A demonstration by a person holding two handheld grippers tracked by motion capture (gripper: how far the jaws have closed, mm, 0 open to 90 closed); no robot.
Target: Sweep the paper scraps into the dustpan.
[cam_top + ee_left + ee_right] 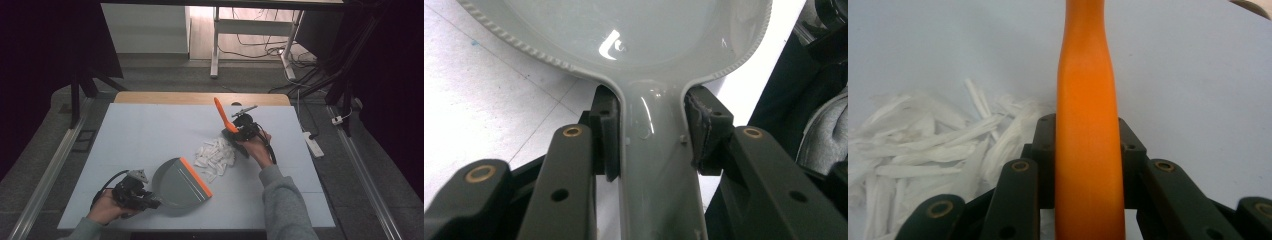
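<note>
On table, left tongs point(651, 135) clamping grey dustpan point(181, 182), right tongs point(1088, 145) clamping orange handle point(1088, 125).

A lab or recording room: a white-topped table point(150, 135) flanked by floor rails point(367, 185), dark curtains at both sides, desk legs point(216, 45), loose cables point(260, 47) and a power strip point(314, 144) beyond.

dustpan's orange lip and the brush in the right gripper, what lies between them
A pile of white paper shreds lies between the dustpan and the orange-handled brush, seen in the high view.
</note>
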